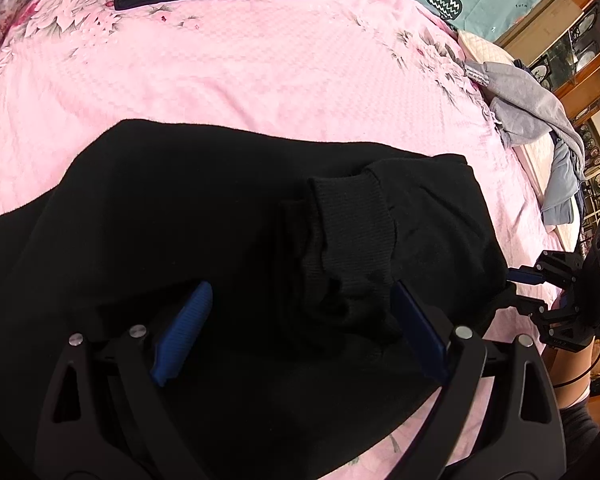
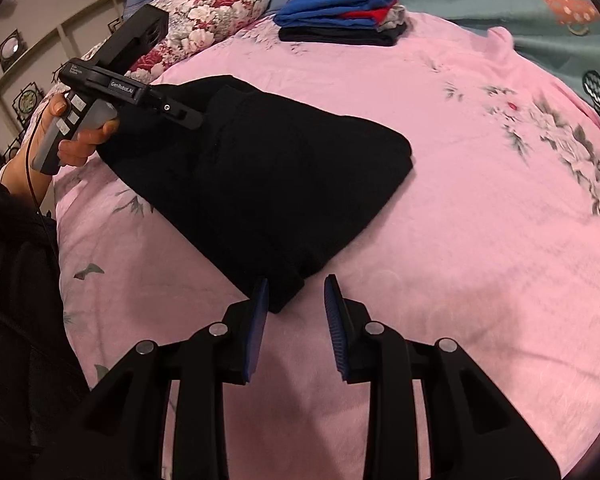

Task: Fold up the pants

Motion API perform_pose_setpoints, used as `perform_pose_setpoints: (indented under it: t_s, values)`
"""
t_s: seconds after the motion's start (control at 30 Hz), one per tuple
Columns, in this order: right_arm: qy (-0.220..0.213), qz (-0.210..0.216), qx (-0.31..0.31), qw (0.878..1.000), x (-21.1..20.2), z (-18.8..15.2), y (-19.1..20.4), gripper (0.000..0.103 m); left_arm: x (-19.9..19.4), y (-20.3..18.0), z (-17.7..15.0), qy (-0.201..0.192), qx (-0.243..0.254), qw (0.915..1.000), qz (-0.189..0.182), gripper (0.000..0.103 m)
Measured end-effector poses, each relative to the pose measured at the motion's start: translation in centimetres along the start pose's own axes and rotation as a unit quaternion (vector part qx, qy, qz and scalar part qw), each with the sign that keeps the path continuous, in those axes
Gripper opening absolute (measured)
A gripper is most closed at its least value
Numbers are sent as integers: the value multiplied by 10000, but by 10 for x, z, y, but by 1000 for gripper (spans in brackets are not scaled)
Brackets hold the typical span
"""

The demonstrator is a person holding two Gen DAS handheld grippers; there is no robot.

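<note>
- Left gripper (image 1: 300, 330): angled steeply downward, jaws spread wide, blue pads (image 1: 182, 332) far apart
- Left hand (image 2: 80, 136): wrapped around the grey handle
- Right gripper (image 2: 296, 320): angled downward, jaws narrowly parted, nothing pressed between them

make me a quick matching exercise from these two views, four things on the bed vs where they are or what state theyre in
Things:
1. black pants
2. folded clothes stack
3. grey garment
4. right hand-held gripper

Places or states:
A. crumpled at the bed's edge, partly hanging off
B. at the far end of the pink bedspread, blue piece on top
C. jaws apart at a corner of the black fabric, not clamped on it
D. folded over in the middle of the bed, ribbed cuff on top

Pairs: 1-D, 2-B, 3-A, 4-C
</note>
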State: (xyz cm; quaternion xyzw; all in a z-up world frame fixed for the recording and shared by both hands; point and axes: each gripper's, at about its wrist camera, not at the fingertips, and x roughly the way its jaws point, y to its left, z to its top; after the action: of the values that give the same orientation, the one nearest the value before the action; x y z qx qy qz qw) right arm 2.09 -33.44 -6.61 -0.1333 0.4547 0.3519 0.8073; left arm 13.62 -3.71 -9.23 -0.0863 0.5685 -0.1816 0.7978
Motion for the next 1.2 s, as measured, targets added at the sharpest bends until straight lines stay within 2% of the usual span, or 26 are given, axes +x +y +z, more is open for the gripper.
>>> perform_pose_setpoints:
  t_s: [0.1,0.27,0.33,0.4,0.47,0.57,0.67,0.77,0.83,0.97,1.0,1.07,1.1,1.13,1.17,1.2]
  values:
    - [102,101,-161,9998,5,5,2,19,0,1,1,13,-23,10000,4,92]
    - [190,179,-323,9991,10,10,9,18,1,1,2,1,-33,10000,2,92]
    - [224,178,-316,9991,11,10,11,13,1,0,1,-14,-20,10000,19,92]
    - [213,60,-191,9996,8,11,10,6,1,-1,1,-21,2,10000,37,92]
    - [124,-172,-15,9998,-2,10,10,5,1,-1,0,-35,-38,10000,45,92]
    - [-267,-477,520,9971,-31,-2,18,5,0,-2,-2,-45,-65,10000,17,92]
    - [-546,-424,1374,9881,-38,-29,34,5,1,-3,-3,-87,-7,10000,41,92]
    - [-346,-700,2393,9678,-16,-45,34,5,2,-4,-3,-105,58,9999,68,93]
    - [-443,-810,2623,9605,-15,-48,35,5,0,-4,-5,-124,81,9999,38,93]
    - [-457,-570,2809,9570,-19,-44,38,5,-5,0,-10,-133,-38,9999,-68,93]
    - [-523,-408,3008,9514,-23,-43,34,5,-5,0,-11,-134,-14,9999,-75,93]
    - [-959,-333,3342,9370,-42,-40,24,4,-5,1,-13,-153,9,9998,-84,93]
    - [-1125,-569,3439,9305,-53,-41,21,4,-6,1,-13,-152,1,9998,-91,93]
    - [-1023,-1074,3365,9299,-57,-40,22,4,-6,1,-14,-142,-2,9999,-99,93]
    - [-708,-1394,3218,9338,-54,-39,26,4,-7,1,-14,-137,-1,9998,-106,93]
    - [-376,-1206,3080,9430,-47,-41,29,4,-7,2,-14,-134,12,9998,-118,93]
